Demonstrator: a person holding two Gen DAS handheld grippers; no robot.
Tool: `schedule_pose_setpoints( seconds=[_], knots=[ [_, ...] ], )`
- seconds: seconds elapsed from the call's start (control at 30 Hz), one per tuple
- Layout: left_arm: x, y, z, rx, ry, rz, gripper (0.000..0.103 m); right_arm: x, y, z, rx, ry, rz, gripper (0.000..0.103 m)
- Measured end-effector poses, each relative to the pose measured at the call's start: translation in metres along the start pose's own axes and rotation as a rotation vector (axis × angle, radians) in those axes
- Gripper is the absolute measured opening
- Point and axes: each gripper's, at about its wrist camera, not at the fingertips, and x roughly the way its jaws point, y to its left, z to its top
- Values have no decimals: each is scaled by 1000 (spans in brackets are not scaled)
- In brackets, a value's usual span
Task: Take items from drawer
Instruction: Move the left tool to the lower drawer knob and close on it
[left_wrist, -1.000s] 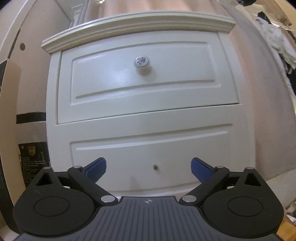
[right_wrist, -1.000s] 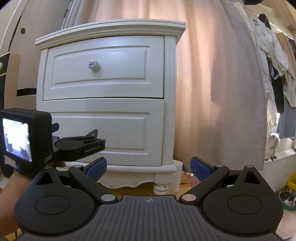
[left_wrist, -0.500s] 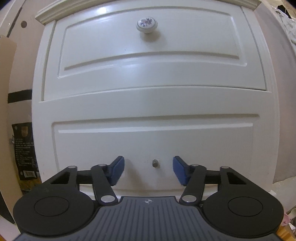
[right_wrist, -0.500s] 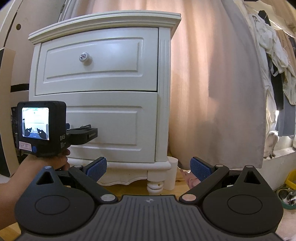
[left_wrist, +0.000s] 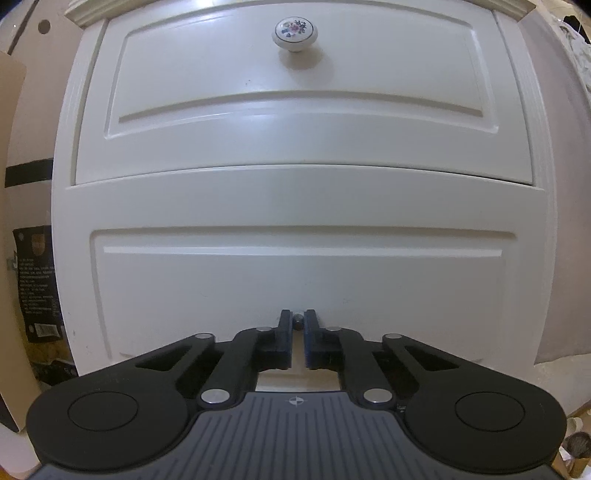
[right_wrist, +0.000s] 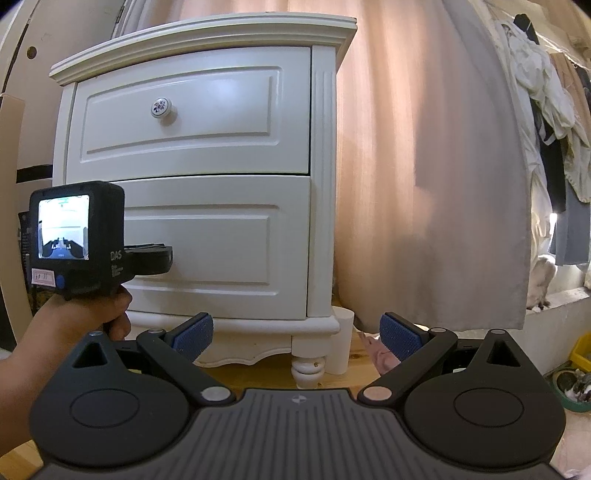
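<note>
A white nightstand (right_wrist: 321, 184) has two shut drawers. The upper drawer (left_wrist: 295, 110) carries a floral ceramic knob (left_wrist: 296, 32). The lower drawer (left_wrist: 295, 280) has only a small metal stud (left_wrist: 297, 322) where a knob would sit. My left gripper (left_wrist: 297, 320) is shut on that stud, its fingers pressed against the drawer front. In the right wrist view the left gripper's body (right_wrist: 147, 258) reaches to the lower drawer (right_wrist: 221, 243), held by a hand (right_wrist: 88, 317). My right gripper (right_wrist: 297, 332) hangs open and empty, back from the nightstand near its right front leg. The drawers' contents are hidden.
A pink curtain (right_wrist: 424, 166) hangs right of the nightstand, with clothes (right_wrist: 546, 92) further right. A white cylinder (right_wrist: 341, 339) stands by the nightstand's leg (right_wrist: 308, 363) on the wooden floor. A beige panel (left_wrist: 14, 184) and a dark package (left_wrist: 37, 295) stand left.
My left gripper moved in to the lower drawer and its fingers shut around the small stud. The right gripper shifted slightly closer and stays open.
</note>
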Motion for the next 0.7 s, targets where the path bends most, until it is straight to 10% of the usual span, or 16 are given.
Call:
schedule_pose_setpoints(
  seconds=[0.7],
  knots=[
    [-20, 11, 8, -37, 21, -41, 3, -10, 3, -1, 1, -10, 9, 103]
  ],
)
